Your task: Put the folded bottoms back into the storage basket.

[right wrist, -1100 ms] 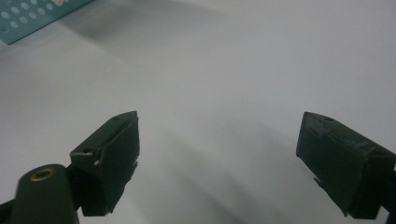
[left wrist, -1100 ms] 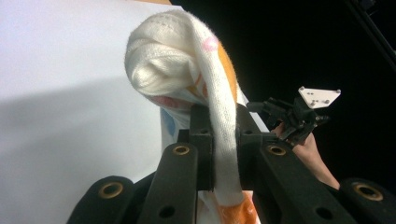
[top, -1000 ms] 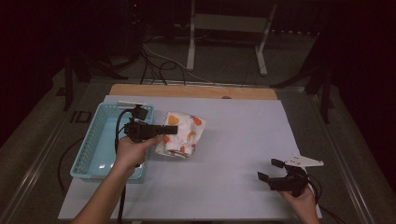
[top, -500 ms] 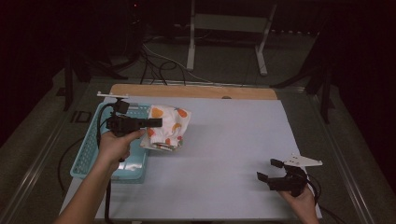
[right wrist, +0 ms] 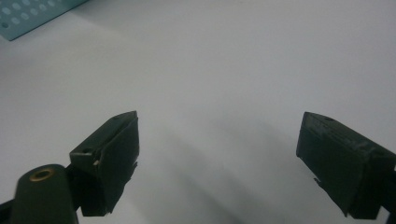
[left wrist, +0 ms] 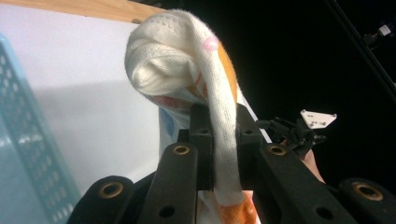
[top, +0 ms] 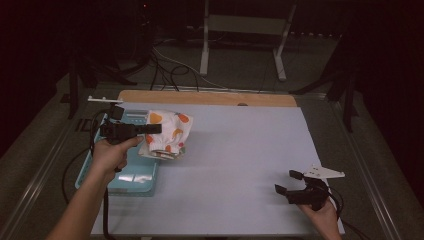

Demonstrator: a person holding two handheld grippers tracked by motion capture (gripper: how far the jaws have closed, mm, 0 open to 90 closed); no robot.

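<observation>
Folded cloth (left wrist: 219, 140) pinched between the left gripper's (left wrist: 219, 135) 2 jaws — bulk hanging beyond them.

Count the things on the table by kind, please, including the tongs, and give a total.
Patterned cloth: 1
Blue basket: 1
Tongs: 2, the left tongs shut on the cloth and the right tongs open
Total: 4

You see a white table (top: 240, 165) with a wooden strip (top: 205, 97) along its far edge, and beyond it metal stand legs (top: 242, 45) and loose cables (top: 170, 62) on the floor.
</observation>
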